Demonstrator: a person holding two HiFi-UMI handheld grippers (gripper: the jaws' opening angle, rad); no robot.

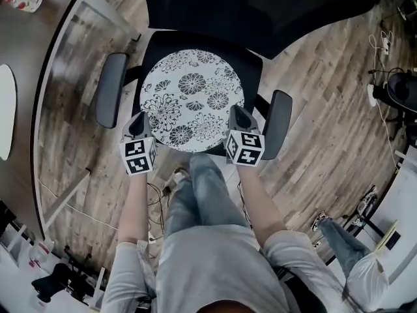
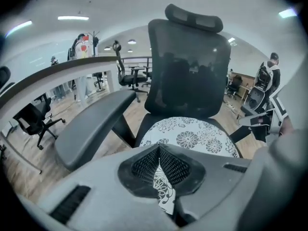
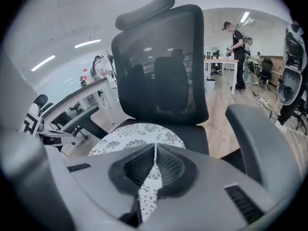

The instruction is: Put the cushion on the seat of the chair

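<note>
The round white cushion with black flower print lies flat on the black seat of the office chair. My left gripper hangs over the cushion's near left edge and my right gripper over its near right edge. In the left gripper view the jaws are shut tip to tip with nothing pinched, and the cushion shows beyond and through the slit below them. The right gripper also stands shut and empty, with the cushion lying on the seat past it.
The chair's mesh backrest rises behind the cushion, and grey armrests flank it. A curved desk runs along the left. Cables lie on the wooden floor at right. Another person sits at lower right.
</note>
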